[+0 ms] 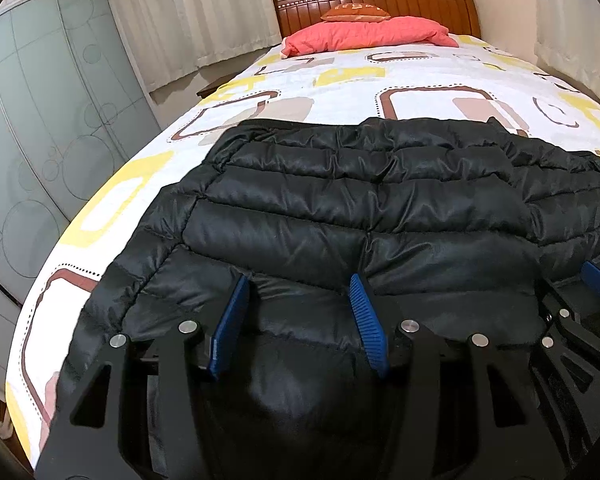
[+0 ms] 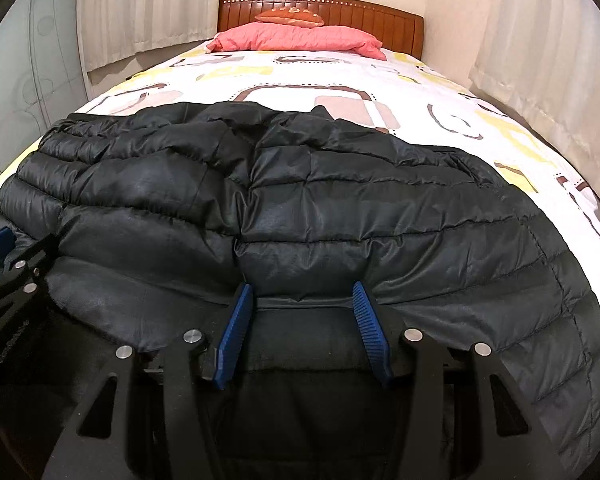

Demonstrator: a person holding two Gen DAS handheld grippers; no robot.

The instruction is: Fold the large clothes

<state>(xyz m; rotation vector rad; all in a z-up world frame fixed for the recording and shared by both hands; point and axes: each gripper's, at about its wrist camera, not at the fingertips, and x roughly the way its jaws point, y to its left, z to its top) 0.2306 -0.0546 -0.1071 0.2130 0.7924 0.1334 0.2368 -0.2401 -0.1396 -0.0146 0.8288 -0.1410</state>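
Black quilted jacket [image 1: 340,200] lies spread across the near end of the bed [image 1: 340,80], on a white sheet printed with yellow and brown shapes, its near edge running under both tongs. The left tongs [image 1: 300,304] stand wide open, blue pads [image 1: 360,312] apart, with a puffy fold of the jacket lying in the gap between them; the pads do not press it. The right tongs [image 2: 306,308] are likewise wide open, and the jacket's hem rises just ahead of and between their pads [image 2: 236,320], touching or nearly so; I cannot tell if either pad bears on the cloth. In the left view the right tongs show at the far right edge, close beside; in the right view the left tongs [image 2: 4,248] show at the far left edge. Beyond the jacket, at the headboard [image 2: 320,16], a pink pillow [image 2: 296,40] lies with an orange cushion [image 2: 290,17] on top.
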